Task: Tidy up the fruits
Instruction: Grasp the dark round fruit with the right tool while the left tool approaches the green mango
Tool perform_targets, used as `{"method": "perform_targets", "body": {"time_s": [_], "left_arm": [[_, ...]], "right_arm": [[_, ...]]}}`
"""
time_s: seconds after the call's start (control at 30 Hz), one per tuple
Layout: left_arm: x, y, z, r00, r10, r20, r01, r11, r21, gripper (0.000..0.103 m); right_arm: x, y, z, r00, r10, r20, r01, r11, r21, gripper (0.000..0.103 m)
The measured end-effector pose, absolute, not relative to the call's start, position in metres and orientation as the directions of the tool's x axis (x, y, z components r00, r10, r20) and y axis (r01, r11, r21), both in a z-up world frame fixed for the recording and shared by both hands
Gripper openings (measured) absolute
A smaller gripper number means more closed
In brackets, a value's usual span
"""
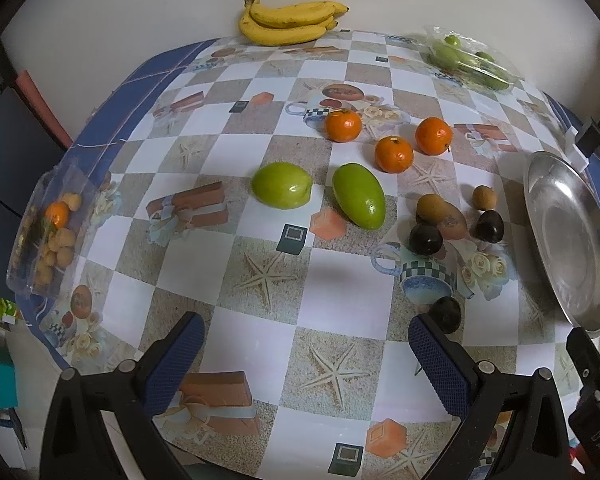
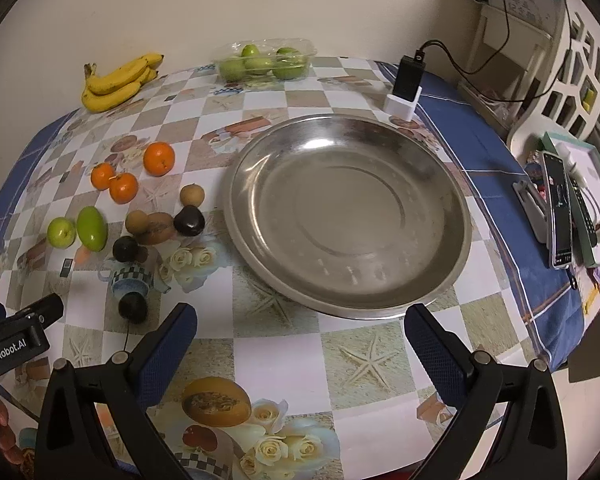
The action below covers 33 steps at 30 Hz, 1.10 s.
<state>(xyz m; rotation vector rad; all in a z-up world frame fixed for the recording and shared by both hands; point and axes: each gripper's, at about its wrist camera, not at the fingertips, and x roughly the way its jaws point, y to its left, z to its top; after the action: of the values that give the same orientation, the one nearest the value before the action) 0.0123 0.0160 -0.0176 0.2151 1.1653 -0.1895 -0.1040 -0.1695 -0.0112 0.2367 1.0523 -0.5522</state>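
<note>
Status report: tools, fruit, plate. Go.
Left tool open, right tool open, both empty. Steel plate bare; oranges, green fruits, dark fruits loose on table. Nothing blocking.

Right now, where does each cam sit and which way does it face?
Left wrist: sits behind the open left tool, low over the near table edge, facing the wall across the loose fruit; the metal plate lies at its right edge.
Right wrist: sits behind the open right tool, facing the metal plate; the left tool pokes in at left.
Shared: plate, bananas, oranges, green fruits.
</note>
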Motion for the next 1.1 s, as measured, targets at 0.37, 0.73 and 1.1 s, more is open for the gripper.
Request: {"method": "perform_targets", "body": {"time_s": [0.37,0.73,1.1], "left_arm": [[0.012,0.018,-0.015,0.391,-0.057,-0.918,0.256,0.966,0.049,0.103],[0.042,0.039,0.007,0.497,-0.060,-0.866,0.156,0.988,0.020,0.103],[0.069,0.018,0.003,0.404,-0.032,-0.914,0.179,0.983,0.045,0.103]], "right_arm": [[-0.103,-0.168,-0.005,0.420,-0.313,-0.852,0.531,0.846,-0.049,0.103],[-0.059,-0.133,-0.001,0.499,-0.082,-0.863,0.386,0.912,0.136,0.103],[-0.015,-0.116,-0.034,0.332,-0.002,-0.943,0.361,0.924,0.126,0.103]]}}
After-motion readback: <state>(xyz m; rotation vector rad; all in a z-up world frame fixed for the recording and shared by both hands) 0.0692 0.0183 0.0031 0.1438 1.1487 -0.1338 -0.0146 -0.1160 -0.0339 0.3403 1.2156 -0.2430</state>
